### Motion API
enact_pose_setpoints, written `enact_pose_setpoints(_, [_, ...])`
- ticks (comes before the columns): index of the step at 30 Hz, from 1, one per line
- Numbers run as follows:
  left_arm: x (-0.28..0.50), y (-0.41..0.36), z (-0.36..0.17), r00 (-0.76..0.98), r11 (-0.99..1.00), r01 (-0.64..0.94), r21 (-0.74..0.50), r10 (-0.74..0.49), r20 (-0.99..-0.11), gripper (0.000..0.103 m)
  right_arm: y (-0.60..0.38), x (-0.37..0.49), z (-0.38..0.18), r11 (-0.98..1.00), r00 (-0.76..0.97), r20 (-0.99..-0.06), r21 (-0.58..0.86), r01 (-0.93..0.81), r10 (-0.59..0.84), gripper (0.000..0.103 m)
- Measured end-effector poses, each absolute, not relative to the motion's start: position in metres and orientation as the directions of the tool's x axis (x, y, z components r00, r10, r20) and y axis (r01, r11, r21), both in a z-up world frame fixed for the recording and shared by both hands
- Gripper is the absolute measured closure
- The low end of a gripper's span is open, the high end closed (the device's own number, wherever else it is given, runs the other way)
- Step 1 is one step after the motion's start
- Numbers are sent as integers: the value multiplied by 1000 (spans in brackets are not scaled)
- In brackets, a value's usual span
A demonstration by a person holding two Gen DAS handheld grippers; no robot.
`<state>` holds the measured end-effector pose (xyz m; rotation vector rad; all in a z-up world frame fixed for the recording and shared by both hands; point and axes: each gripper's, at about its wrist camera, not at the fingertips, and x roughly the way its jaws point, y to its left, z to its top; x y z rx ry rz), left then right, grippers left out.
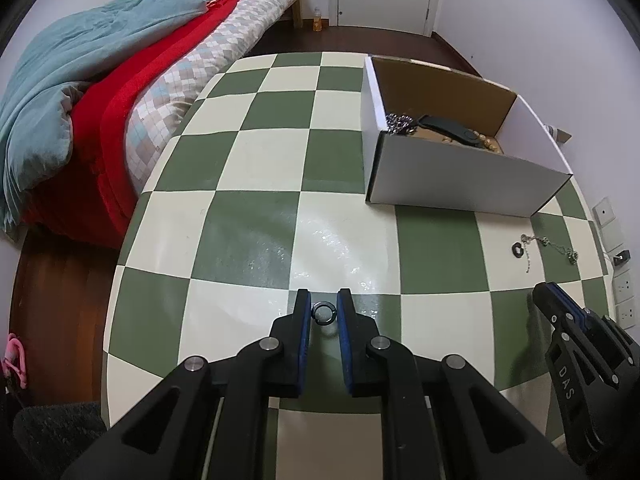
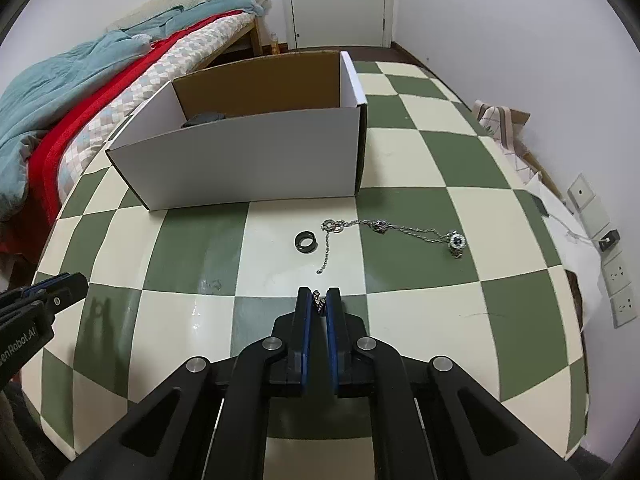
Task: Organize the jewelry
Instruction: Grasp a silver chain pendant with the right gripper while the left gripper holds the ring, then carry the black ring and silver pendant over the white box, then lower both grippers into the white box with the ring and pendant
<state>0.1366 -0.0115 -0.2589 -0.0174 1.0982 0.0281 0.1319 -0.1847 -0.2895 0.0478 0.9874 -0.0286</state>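
Note:
My left gripper (image 1: pixel 323 307) is shut on a small black ring (image 1: pixel 323 313), held between its blue pads above the checkered table (image 1: pixel 248 236). My right gripper (image 2: pixel 319 300) is shut on a small silver chain piece (image 2: pixel 319 305). A black ring (image 2: pixel 305 241) and a silver chain necklace (image 2: pixel 384 227) with a beaded pendant (image 2: pixel 456 242) lie on the table in front of the right gripper. They also show small in the left wrist view (image 1: pixel 548 243). The white cardboard box (image 2: pixel 248 168) holds jewelry: silver chains (image 1: pixel 398 123), a black strap (image 1: pixel 448 128) and beads.
A bed with teal and red covers (image 1: pixel 88 92) stands left of the table. Wall sockets (image 2: pixel 618 276) and a cloth bag (image 2: pixel 500 120) are at the right edge. A door (image 2: pixel 340 0) is at the back. The right gripper shows at the left view's right edge (image 1: pixel 572 320).

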Motion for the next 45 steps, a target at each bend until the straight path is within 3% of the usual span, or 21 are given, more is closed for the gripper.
enact_pose_setpoints(15, [142, -17, -199, 538, 998, 3, -59, -51, -841, 93, -207, 112, -220, 992, 658, -752, 116, 59, 48, 96])
enact_pose_setpoints(25, [204, -36, -165, 547, 989, 65, -137, -149, -823, 93, -236, 149, -164, 972, 707, -698, 227, 63, 117, 96])
enact_pose_setpoints(35, [310, -49, -184, 425, 976, 124, -182, -218, -879, 93, -226, 264, -190, 929, 585, -756, 369, 10, 294, 96])
enact_pose_setpoints(41, [329, -53, -194, 366, 969, 143, -200, -240, -899, 91, -223, 305, -214, 905, 465, -809, 423, 37, 359, 95])
enact_pose_setpoints(43, [329, -51, -192, 377, 974, 138, -178, -218, -900, 81, -222, 309, -217, 906, 446, -819, 422, 41, 361, 94])
enact_pose_setpoints(44, [329, -49, -190, 386, 977, 128, -172, -208, -899, 60, -221, 311, -218, 907, 433, -827, 418, 45, 359, 92])
enact_pose_setpoints(45, [329, -46, -189, 395, 979, 117, -168, -201, -896, 46, -222, 311, -218, 909, 432, -829, 414, 50, 354, 85])
